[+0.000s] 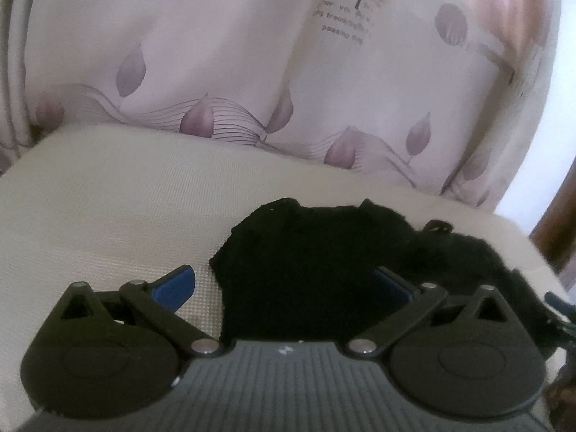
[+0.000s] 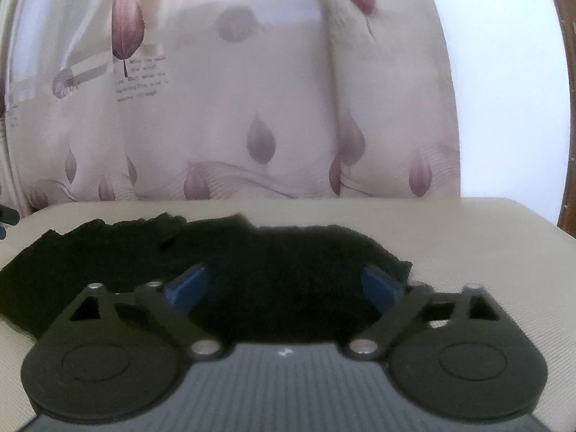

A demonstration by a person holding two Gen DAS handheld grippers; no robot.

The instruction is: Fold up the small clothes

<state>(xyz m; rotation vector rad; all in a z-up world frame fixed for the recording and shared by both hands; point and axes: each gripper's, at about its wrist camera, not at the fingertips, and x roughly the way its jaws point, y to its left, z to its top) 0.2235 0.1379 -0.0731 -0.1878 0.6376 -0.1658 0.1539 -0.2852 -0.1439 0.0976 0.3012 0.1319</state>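
A small black garment (image 1: 324, 248) lies spread on a beige padded surface (image 1: 108, 208). In the left wrist view my left gripper (image 1: 284, 284) is open, its blue pads wide apart, low over the garment's left end. In the right wrist view the same black garment (image 2: 252, 252) stretches across the surface (image 2: 486, 252). My right gripper (image 2: 286, 284) is open and sits low over the garment's right part. Neither gripper holds cloth.
A pale curtain with purple leaf prints (image 1: 252, 72) hangs right behind the surface's far edge, also in the right wrist view (image 2: 252, 108). A bright window strip (image 2: 504, 90) and brown frame show at the right.
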